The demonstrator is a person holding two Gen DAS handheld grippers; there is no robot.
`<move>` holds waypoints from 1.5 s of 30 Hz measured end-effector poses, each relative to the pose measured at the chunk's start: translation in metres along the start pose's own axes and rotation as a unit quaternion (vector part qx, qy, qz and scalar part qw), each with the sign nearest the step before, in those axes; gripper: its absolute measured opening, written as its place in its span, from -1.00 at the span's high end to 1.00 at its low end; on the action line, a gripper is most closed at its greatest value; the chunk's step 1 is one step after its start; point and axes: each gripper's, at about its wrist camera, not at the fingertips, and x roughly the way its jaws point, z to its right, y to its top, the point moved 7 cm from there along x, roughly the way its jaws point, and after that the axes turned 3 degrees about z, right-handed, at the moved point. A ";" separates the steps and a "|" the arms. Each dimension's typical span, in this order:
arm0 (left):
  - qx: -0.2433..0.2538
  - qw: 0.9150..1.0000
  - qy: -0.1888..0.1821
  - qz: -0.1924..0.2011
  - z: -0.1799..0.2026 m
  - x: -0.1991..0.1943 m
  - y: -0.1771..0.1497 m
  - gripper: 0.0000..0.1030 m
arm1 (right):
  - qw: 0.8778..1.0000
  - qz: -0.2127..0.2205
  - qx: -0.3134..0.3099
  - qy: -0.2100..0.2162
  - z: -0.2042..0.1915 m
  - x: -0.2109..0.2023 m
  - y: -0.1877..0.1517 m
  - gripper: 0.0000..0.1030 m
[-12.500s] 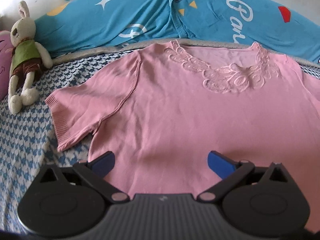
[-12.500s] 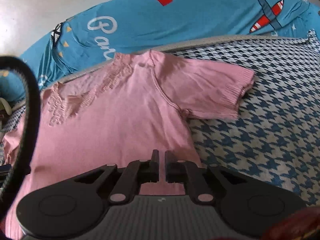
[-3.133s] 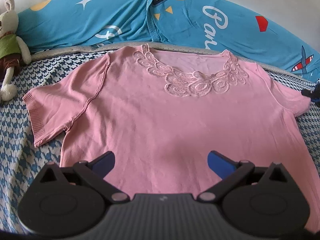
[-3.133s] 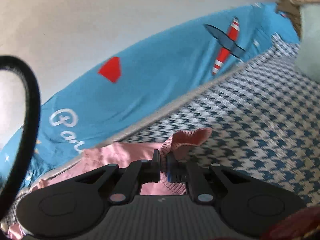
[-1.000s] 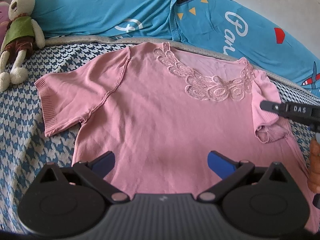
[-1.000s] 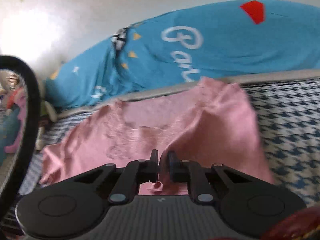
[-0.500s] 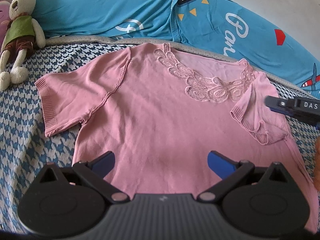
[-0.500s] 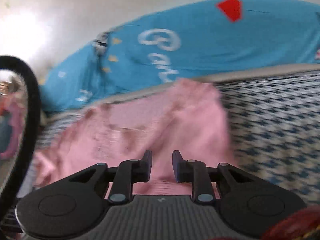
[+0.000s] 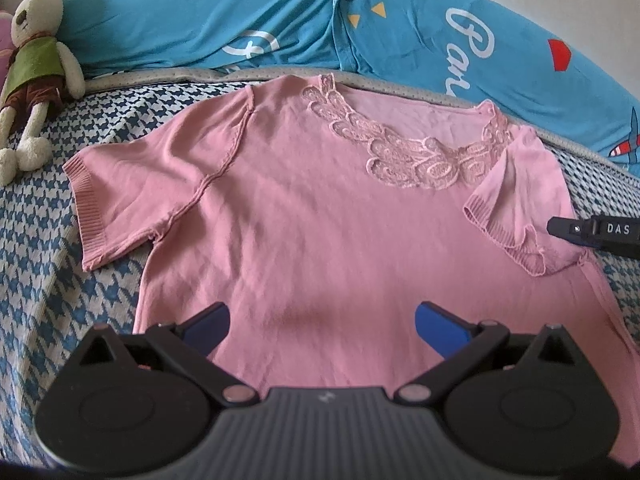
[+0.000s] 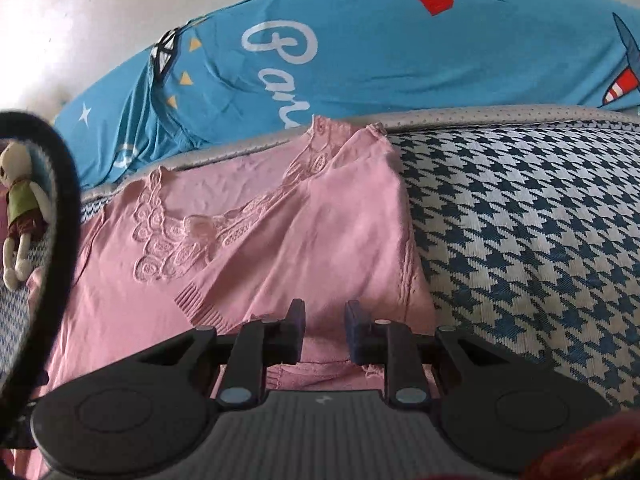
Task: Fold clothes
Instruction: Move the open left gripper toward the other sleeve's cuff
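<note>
Hovering over the pink top flat on the bed, your left gripper is spread wide, right gripper parted, empty; folded sleeve may spring back.

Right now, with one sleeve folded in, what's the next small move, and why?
Probably send the left gripper, open over the shirt, to the flat sleeve. The folded sleeve already lies inward, released by the open right gripper.

White letters "DAS" stand on the right gripper; white script "Par" runs across the blue bedding.
</note>
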 end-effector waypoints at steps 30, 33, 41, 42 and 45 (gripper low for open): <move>0.013 0.999 0.046 0.004 -0.014 0.011 -0.002 -1.00 | 0.998 -0.038 -0.016 -0.049 -0.071 -0.052 -0.060 0.35; 0.005 0.999 0.053 0.009 -0.021 0.008 0.000 -1.00 | 0.998 -0.039 -0.018 -0.047 -0.077 -0.048 -0.064 0.26; -0.006 0.998 0.067 0.017 -0.035 0.003 0.004 -1.00 | 0.997 -0.044 -0.052 -0.040 -0.093 -0.041 -0.071 -0.05; -0.009 0.997 0.069 0.020 -0.038 0.001 0.005 -1.00 | 0.997 -0.048 -0.054 -0.037 -0.095 -0.041 -0.073 -0.06; -0.024 0.996 0.074 0.030 -0.052 -0.004 0.008 -1.00 | 0.996 -0.058 -0.060 -0.036 -0.097 -0.037 -0.077 -0.06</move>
